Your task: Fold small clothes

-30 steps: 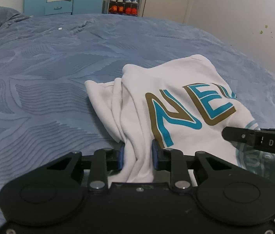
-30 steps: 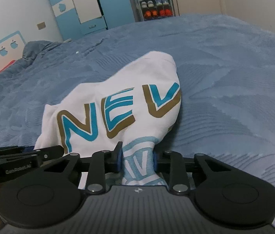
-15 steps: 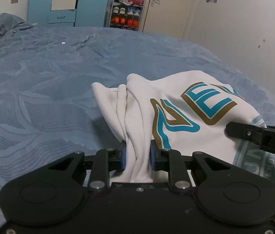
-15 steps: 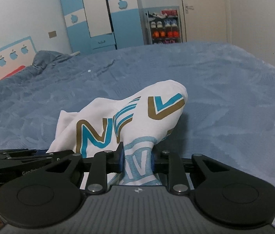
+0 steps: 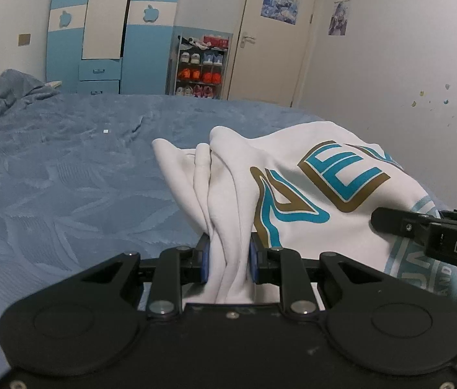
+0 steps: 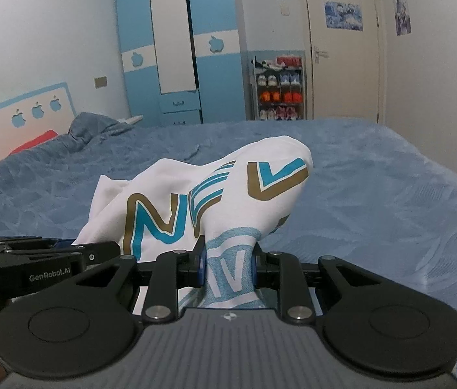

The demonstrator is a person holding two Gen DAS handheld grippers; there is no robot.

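Note:
A small white shirt point(image 5: 299, 194) with teal and gold letters hangs between my two grippers above the blue bed. My left gripper point(image 5: 227, 259) is shut on a bunched white edge of it. The right gripper point(image 6: 227, 261) is shut on the hem with the pale teal print, and the shirt point(image 6: 215, 194) rises from it in a hump. Each gripper shows in the other's view: the right gripper point(image 5: 429, 233) at the right edge, the left gripper point(image 6: 34, 259) at the left edge. The far end of the shirt still rests on the bedspread.
The blue patterned bedspread point(image 5: 66, 178) fills the ground around the shirt. A rumpled grey-blue blanket point(image 6: 95, 126) lies at the head of the bed. Beyond stand a blue and white wardrobe point(image 6: 170, 48), a shoe rack point(image 6: 278, 87) and a door point(image 6: 341, 42).
Both grippers have lifted and tilted up, holding the shirt throughout. The shirt has risen off the bed and bunched into a hump, and more of the room's far wall is in view.

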